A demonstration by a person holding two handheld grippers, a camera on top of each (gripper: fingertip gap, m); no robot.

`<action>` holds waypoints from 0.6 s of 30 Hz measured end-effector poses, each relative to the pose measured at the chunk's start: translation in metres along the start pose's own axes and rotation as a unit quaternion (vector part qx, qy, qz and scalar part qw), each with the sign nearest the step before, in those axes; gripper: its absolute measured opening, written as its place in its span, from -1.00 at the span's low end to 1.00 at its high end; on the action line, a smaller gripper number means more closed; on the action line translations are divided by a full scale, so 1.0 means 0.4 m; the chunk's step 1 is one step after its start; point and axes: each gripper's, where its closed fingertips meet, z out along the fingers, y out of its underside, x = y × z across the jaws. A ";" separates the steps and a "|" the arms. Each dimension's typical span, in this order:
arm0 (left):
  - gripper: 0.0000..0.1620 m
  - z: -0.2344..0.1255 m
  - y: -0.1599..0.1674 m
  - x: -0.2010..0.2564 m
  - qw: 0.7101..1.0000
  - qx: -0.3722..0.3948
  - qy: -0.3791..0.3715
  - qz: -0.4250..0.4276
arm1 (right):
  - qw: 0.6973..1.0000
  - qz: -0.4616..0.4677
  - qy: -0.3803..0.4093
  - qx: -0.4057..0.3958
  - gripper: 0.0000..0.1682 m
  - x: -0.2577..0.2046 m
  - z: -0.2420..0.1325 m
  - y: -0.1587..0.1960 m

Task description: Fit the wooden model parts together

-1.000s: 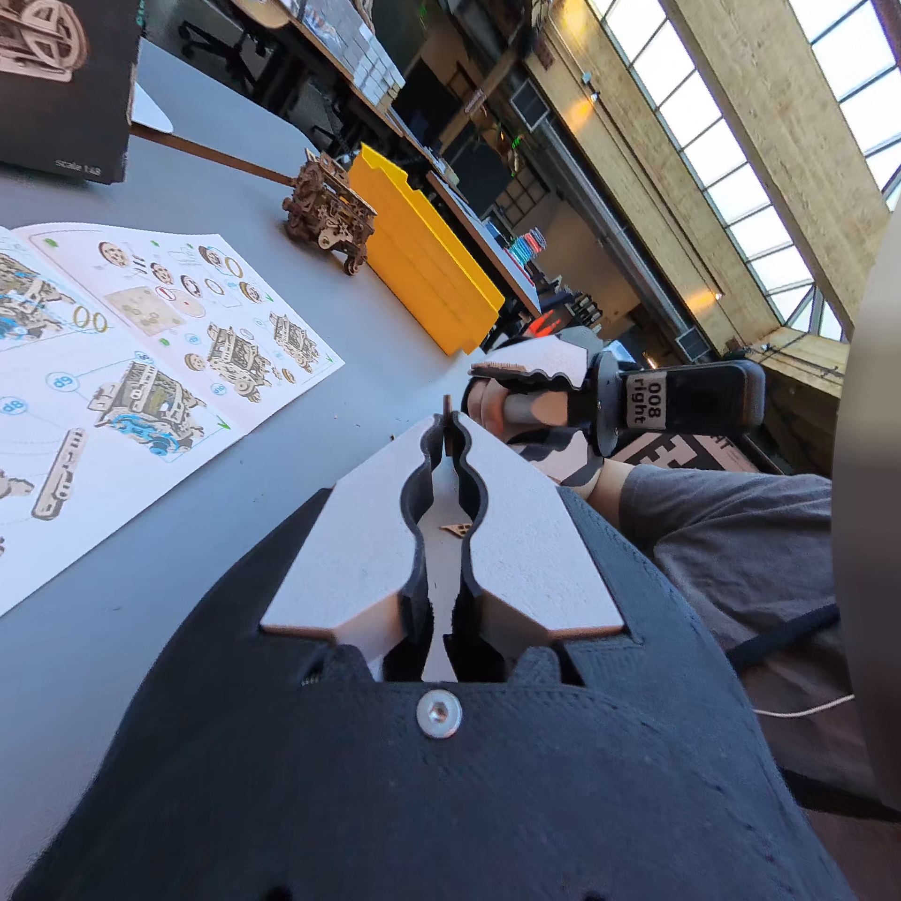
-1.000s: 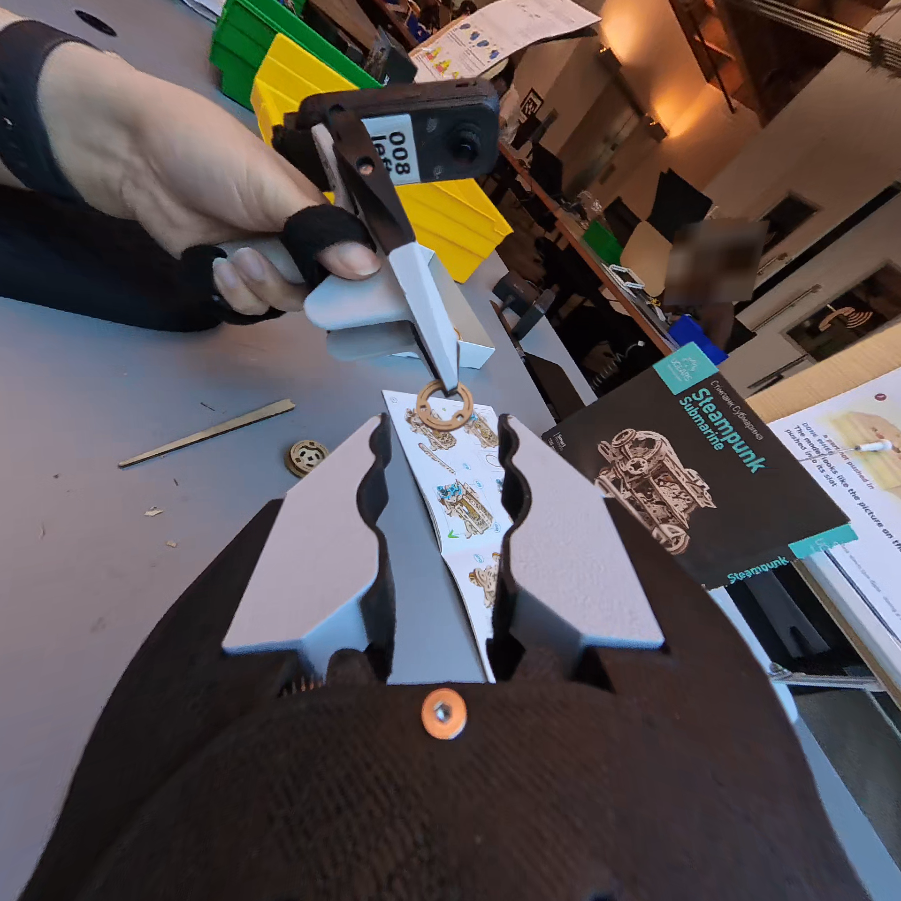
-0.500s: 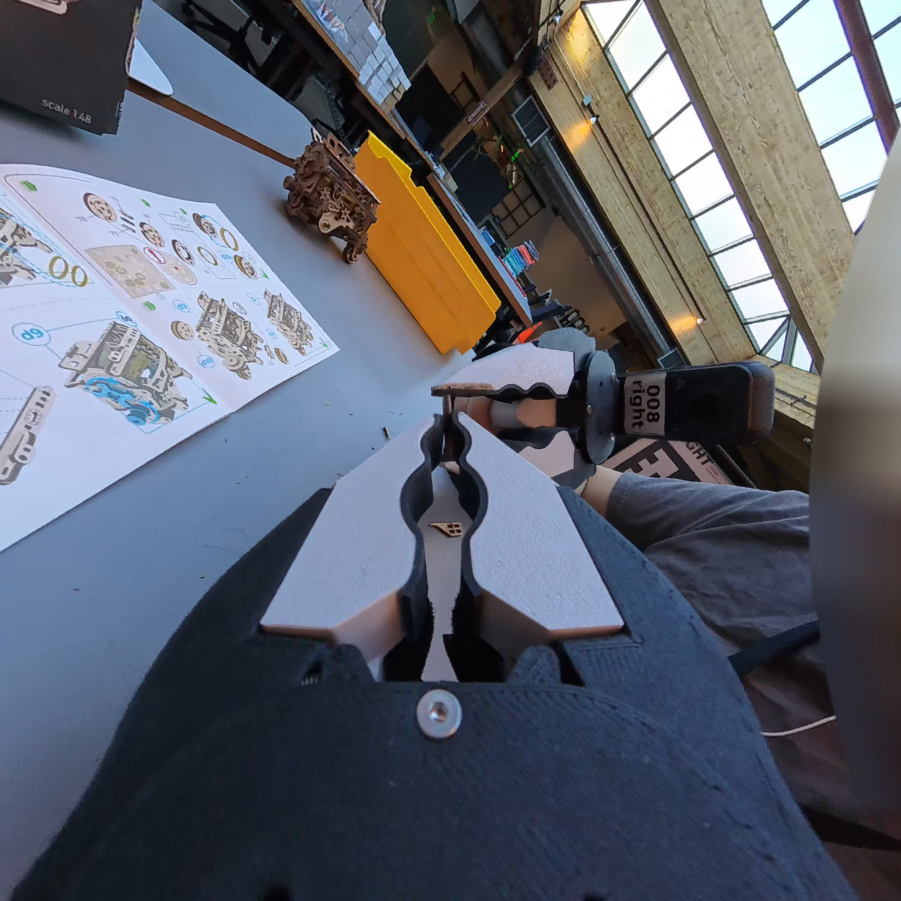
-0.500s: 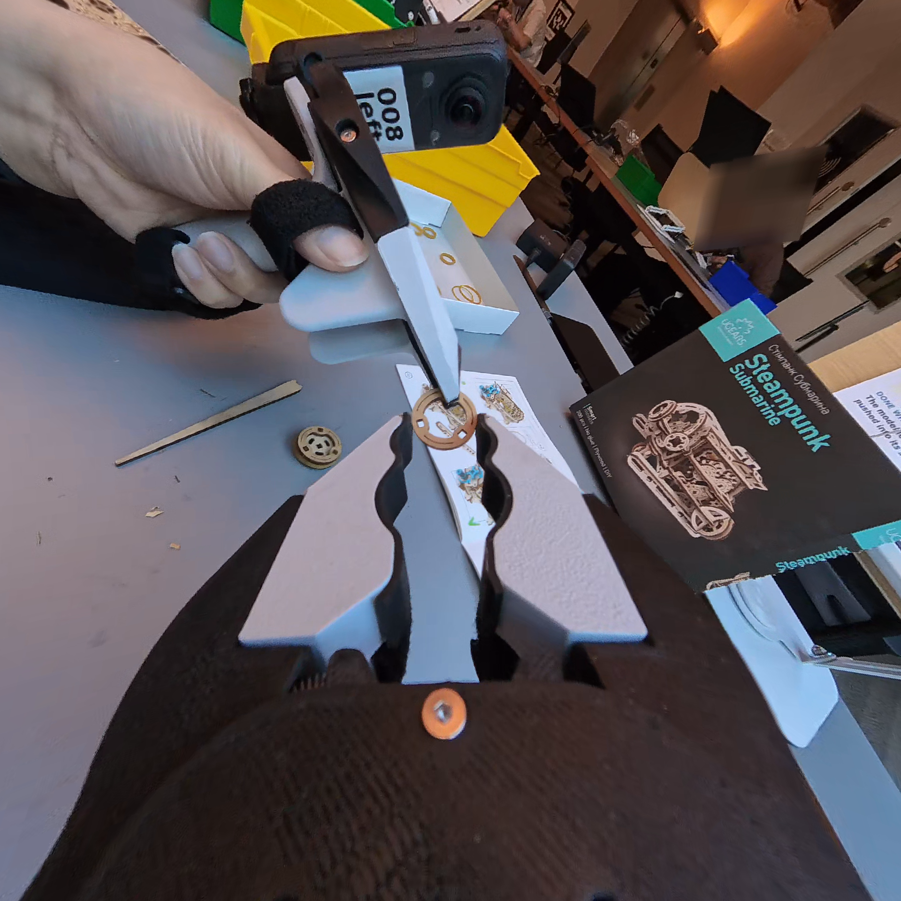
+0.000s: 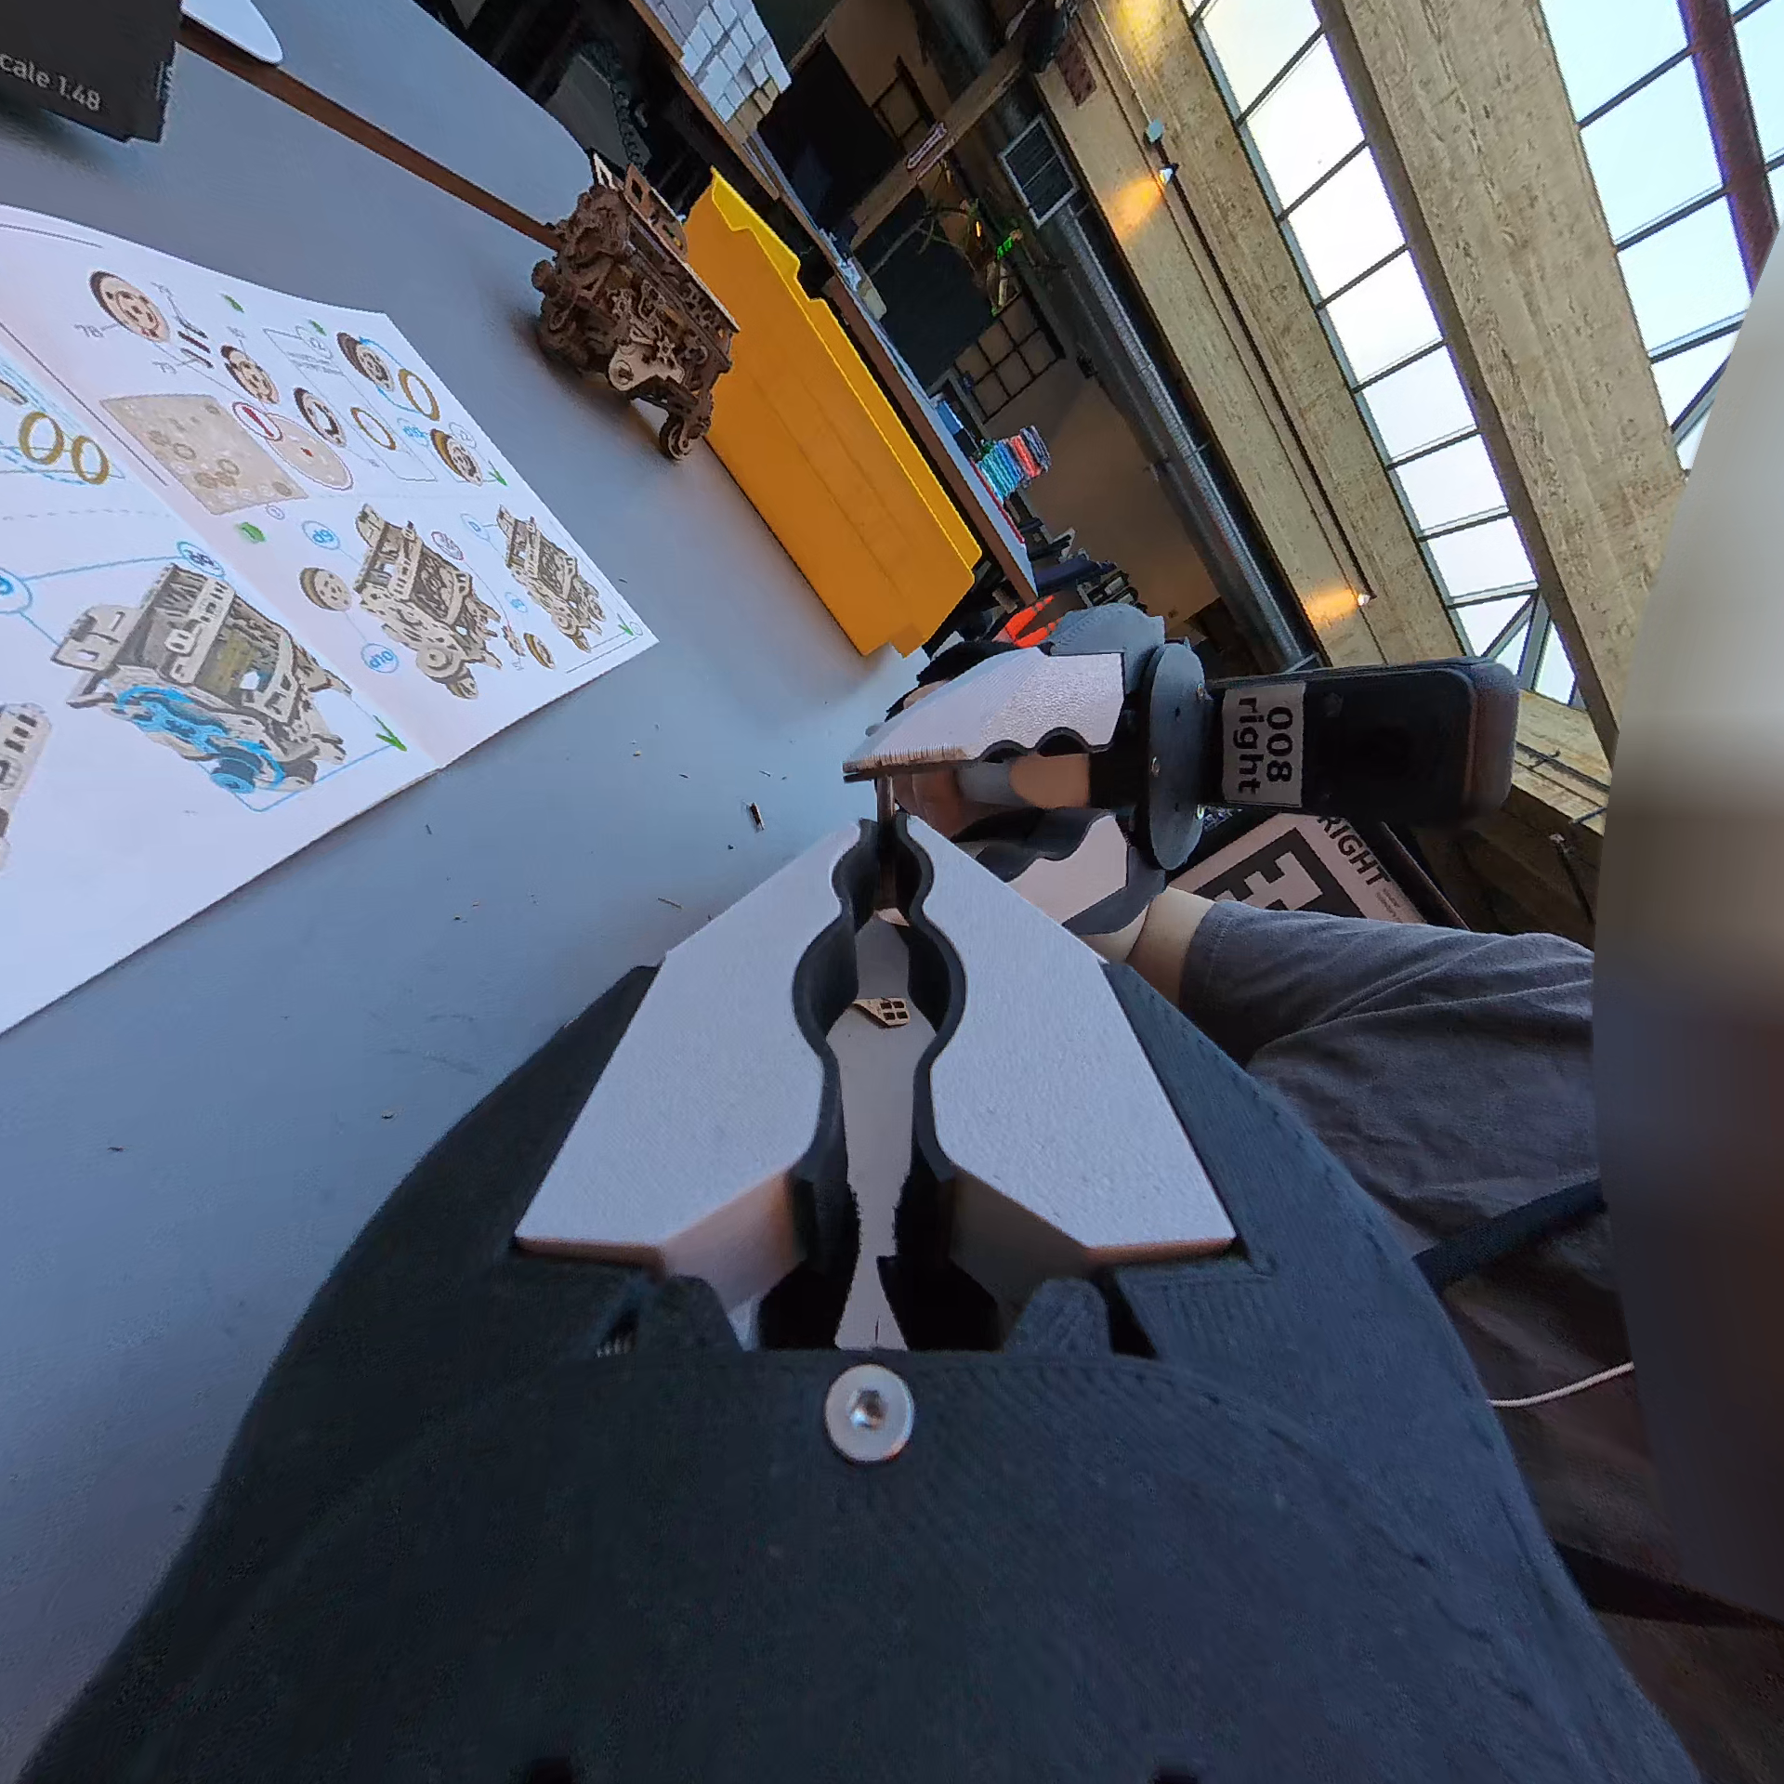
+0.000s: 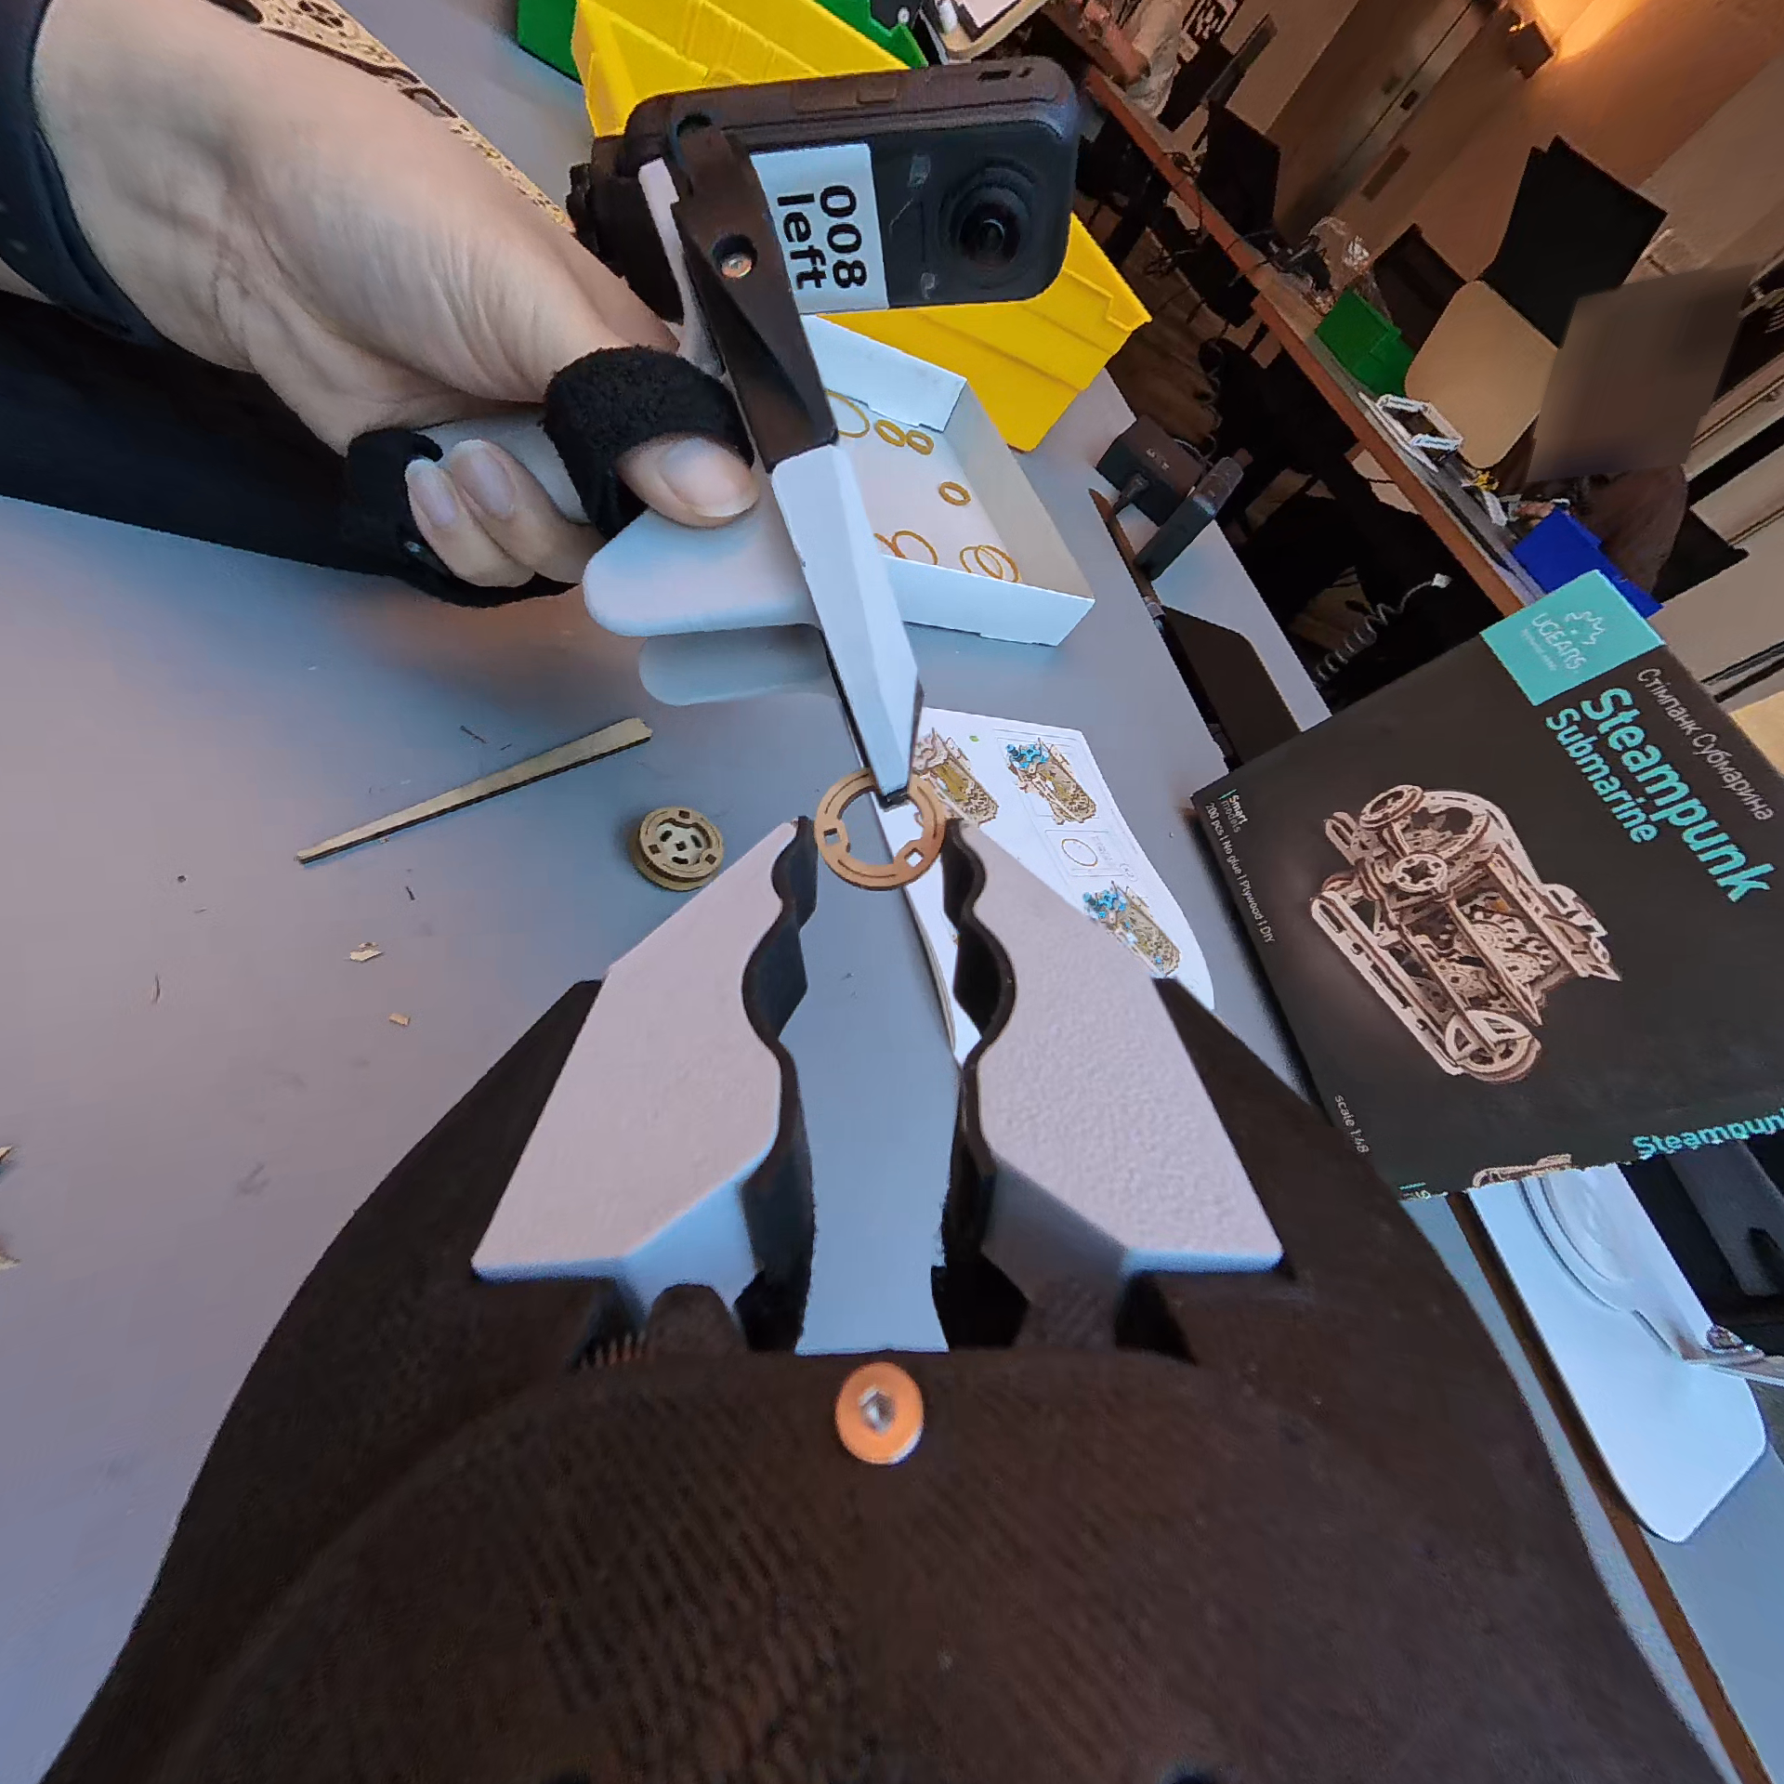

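Note:
My left gripper [image 5: 883, 842] is shut on a thin wooden ring [image 5: 882, 806], seen edge-on at its tips. In the right wrist view the left gripper [image 6: 893, 787] points down and pinches the top of the flat notched ring [image 6: 869, 874], held above the grey table. My right gripper [image 6: 877, 850] is open, with its two fingertips on either side of the ring, very close to its edges. It also shows side-on in the left wrist view [image 5: 859, 767], right in front of the left tips. A small round wooden wheel [image 6: 681, 848] lies on the table to the left.
A wooden strip [image 6: 473, 792] lies on the table. A white tray [image 6: 1023, 599] holds several rings. The instruction sheet [image 5: 241, 541], a built wooden model [image 5: 632, 309], a yellow bin [image 5: 830, 434] and a black box [image 6: 1506, 898] stand around. A small wooden scrap [image 5: 886, 1011] lies below the left fingers. The grippers are tip to tip, or close to it. About 8 centimetres separates my right fingertips from the small round wooden wheel [image 6: 681, 848].
My right gripper has moved up to the ring and its fingers have narrowed, so the ring now sits between its tips. The left gripper still holds the ring.

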 end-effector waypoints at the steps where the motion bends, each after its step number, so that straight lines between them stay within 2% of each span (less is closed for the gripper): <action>1: -1.00 0.001 0.001 0.000 1.000 0.000 0.001 -0.001 | 1.000 0.003 -0.002 0.001 -0.70 0.000 -0.001 0.000; 6: -0.96 -0.002 -0.009 -0.008 1.000 0.013 0.002 -0.002 | 1.000 0.011 -0.005 -0.009 -0.70 0.000 0.000 0.012; 8: -0.76 -0.017 -0.033 -0.027 0.999 0.035 -0.015 -0.002 | 1.000 0.011 -0.005 -0.027 -0.71 -0.002 0.005 0.032; 9: -0.74 -0.029 -0.044 -0.036 0.999 0.043 -0.022 0.001 | 0.999 0.011 -0.008 -0.033 -0.71 -0.005 0.008 0.040; 14: -0.73 -0.093 -0.098 -0.072 0.995 0.076 -0.060 0.033 | 0.992 0.057 -0.065 -0.094 -0.70 -0.050 0.039 0.105; 18: -0.72 -0.103 -0.100 -0.087 0.994 0.064 -0.070 0.047 | 0.980 0.107 -0.119 -0.114 -0.70 -0.086 0.060 0.129</action>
